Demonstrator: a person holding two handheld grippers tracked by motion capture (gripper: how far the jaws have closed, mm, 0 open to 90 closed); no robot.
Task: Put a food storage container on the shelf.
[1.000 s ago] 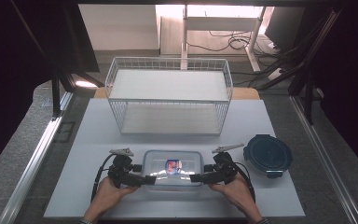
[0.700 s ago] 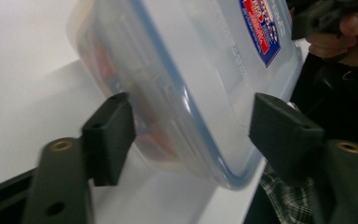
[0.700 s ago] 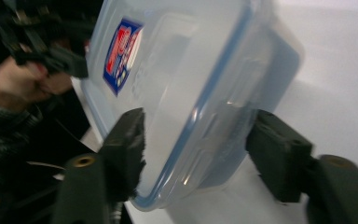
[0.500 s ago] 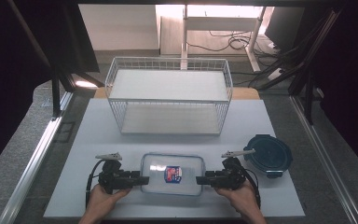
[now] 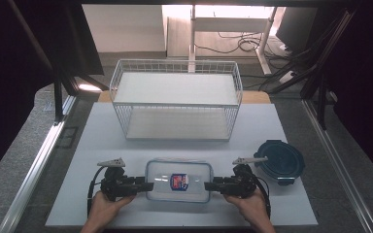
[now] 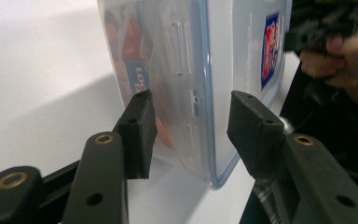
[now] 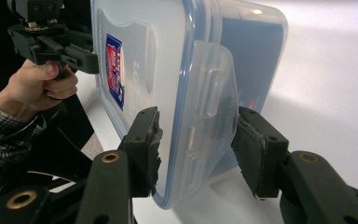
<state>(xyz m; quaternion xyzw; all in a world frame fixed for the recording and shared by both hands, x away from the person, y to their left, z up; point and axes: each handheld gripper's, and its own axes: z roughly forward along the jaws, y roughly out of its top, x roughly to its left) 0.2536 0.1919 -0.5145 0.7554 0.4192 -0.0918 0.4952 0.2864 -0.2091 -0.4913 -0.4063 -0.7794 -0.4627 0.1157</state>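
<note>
A clear plastic container [image 5: 178, 180] with a blue-rimmed lid and a red-and-blue label lies flat near the table's front edge. My left gripper [image 5: 148, 186] points at its left end and my right gripper [image 5: 209, 186] at its right end. In the left gripper view the open left gripper [image 6: 191, 133] straddles the container's [image 6: 223, 46] end, with a gap between the right pad and the lid. In the right gripper view the right gripper [image 7: 196, 149] is open around the container [image 7: 168, 56], and the end latch flap [image 7: 214, 93] sticks out between the pads.
A white wire basket [image 5: 175, 97] stands across the back of the white table [image 5: 102, 141]. A dark blue round lidded container [image 5: 279, 160] sits just right of my right gripper. The table's front edge runs close under both hands.
Both grippers have drawn outward from the container's ends and slightly toward the person. The container now lies flat and still.
</note>
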